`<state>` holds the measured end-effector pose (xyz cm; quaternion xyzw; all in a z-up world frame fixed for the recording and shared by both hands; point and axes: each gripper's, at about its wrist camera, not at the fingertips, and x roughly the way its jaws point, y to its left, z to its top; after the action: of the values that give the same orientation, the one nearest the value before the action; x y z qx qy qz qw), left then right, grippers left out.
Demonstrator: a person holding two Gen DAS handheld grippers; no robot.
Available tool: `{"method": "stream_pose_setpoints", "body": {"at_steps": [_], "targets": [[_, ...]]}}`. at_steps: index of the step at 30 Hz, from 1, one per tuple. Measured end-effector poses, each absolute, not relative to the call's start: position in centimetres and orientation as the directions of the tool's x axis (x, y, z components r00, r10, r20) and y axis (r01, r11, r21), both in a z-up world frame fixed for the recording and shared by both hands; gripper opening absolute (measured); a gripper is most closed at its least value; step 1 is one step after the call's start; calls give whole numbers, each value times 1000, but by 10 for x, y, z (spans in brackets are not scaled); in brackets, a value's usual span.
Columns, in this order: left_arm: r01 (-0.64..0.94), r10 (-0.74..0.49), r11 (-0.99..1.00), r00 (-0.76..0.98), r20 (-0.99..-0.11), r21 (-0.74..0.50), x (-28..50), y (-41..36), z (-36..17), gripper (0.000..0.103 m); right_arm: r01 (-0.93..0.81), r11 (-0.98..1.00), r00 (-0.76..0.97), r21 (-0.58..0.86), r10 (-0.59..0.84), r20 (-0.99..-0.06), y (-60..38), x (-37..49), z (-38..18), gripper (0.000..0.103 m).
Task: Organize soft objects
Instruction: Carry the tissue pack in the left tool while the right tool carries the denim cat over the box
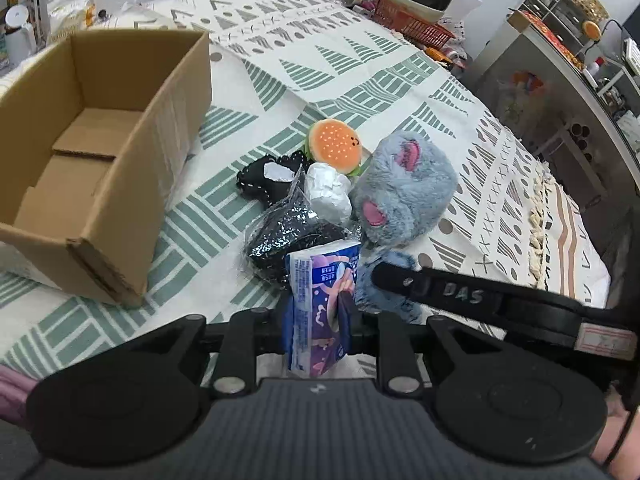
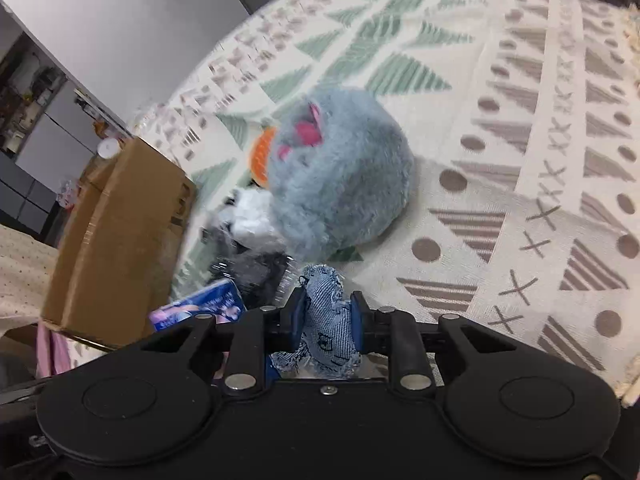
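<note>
The left tool (image 1: 320, 312) pinches a tissue pack (image 1: 320, 304), gripped low so most of the pack stands free above the pads; carried toward the box (image 1: 100, 152), the slippery wrapper could slide or twist out, and the pack could drop short of the box's near wall. The right tool (image 2: 326, 320) is pressed together on a denim scrap (image 2: 328, 320) whose frayed edges hang loose and could snag the plush (image 2: 340, 176) just beyond it or drag the sequin bag (image 1: 288, 232). Both tools work close together beside the pile, right of the box, so one could knock the other; the right tool's arm already crosses the left wrist view. Counted on the desk (image 1: 400, 80): one empty open box, one grey plush, one burger toy (image 1: 335, 146), one white bundle (image 1: 328, 192), one black felt piece (image 1: 268, 176), one sequin bag, one tissue pack, one denim scrap. The right wrist view is blurred, so smaller items may be missed.
</note>
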<state>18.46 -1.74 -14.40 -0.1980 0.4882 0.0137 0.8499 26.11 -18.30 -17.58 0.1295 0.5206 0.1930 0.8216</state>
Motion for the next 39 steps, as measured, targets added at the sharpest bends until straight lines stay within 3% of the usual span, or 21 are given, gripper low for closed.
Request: {"method": "stream_pose_setpoints", "body": {"at_steps": [21, 39], "targets": [[-188, -165, 919, 613, -772, -346, 164, 17, -68, 22, -215, 877, 557, 429, 471, -684, -175, 226, -83, 23], [-253, -109, 898, 664, -740, -360, 169, 97, -32, 22, -291, 854, 553, 432, 518, -653, -100, 233, -38, 23]]}}
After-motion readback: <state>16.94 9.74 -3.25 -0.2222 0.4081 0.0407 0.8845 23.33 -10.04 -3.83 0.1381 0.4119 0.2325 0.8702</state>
